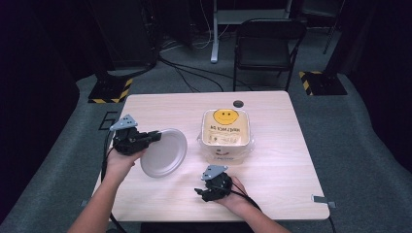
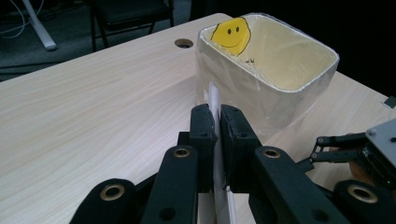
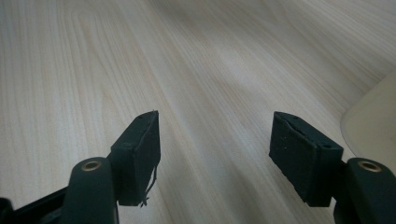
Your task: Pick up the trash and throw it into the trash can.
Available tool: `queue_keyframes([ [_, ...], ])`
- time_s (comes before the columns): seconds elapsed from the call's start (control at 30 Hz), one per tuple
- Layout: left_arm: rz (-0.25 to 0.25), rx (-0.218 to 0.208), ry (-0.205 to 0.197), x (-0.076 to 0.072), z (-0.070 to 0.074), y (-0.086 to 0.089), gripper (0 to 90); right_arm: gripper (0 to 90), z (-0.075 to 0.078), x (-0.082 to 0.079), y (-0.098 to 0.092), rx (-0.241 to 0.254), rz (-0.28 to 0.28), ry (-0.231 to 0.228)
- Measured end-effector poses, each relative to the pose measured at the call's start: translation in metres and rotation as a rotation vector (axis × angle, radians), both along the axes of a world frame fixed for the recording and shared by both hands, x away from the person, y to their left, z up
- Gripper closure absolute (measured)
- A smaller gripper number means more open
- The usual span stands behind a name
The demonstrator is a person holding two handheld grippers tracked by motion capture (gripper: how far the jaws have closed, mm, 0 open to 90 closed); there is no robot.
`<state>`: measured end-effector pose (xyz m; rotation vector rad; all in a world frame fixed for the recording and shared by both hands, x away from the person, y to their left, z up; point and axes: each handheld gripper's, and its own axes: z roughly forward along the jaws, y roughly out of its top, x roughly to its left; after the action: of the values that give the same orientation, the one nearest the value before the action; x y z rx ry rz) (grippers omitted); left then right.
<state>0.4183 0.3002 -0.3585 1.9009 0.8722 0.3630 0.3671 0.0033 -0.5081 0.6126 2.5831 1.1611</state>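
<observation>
Left gripper [image 1: 154,136] is pinching the plate [image 1: 165,153] edge-on, tub [image 1: 226,133] sits just to its right; right gripper [image 1: 200,191] is spread, empty, nearer the tub's front

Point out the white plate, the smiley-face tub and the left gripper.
white plate [image 1: 167,154], high view, bare middle.
smiley-face tub [image 2: 261,100], left gripper view, near wall.
left gripper [image 2: 218,128], left gripper view, between its fingertips.

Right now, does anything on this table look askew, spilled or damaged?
Nothing spilled. The white plate sits tilted, one edge pinched in the left tool. The film-lined tub with a smiley sticker stands upright. A frayed thread hangs off one right tool pad.
</observation>
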Motion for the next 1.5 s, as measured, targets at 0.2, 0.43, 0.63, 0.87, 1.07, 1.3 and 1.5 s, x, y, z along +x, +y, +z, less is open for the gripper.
queue_keyframes([
  [0.2, 0.007, 0.008, -0.005, 0.004, 0.013, -0.002, 83.8, 32.6, 0.001, -0.002, 0.001, -0.004, 0.006, 0.000],
  [0.43, 0.011, 0.019, -0.026, 0.008, 0.028, -0.007, 83.8, 32.6, 0.001, -0.004, 0.002, -0.004, 0.004, -0.005],
  [0.63, 0.006, 0.031, -0.038, 0.014, 0.041, -0.015, 83.9, 32.6, 0.001, -0.004, 0.000, -0.005, 0.000, -0.002],
  [0.87, -0.003, 0.043, -0.054, 0.019, 0.054, -0.027, 83.9, 32.6, 0.002, -0.004, -0.002, 0.002, -0.004, -0.008],
  [1.07, -0.014, 0.047, -0.064, 0.023, 0.064, -0.036, 83.9, 32.6, 0.002, -0.005, -0.004, 0.009, -0.015, -0.001],
  [1.3, -0.029, 0.055, -0.076, 0.028, 0.074, -0.046, 83.9, 32.5, 0.003, -0.006, -0.007, 0.009, -0.020, -0.009],
  [1.5, -0.033, 0.056, -0.080, 0.034, 0.082, -0.054, 83.9, 32.5, 0.003, -0.006, -0.012, 0.010, -0.030, -0.009],
])
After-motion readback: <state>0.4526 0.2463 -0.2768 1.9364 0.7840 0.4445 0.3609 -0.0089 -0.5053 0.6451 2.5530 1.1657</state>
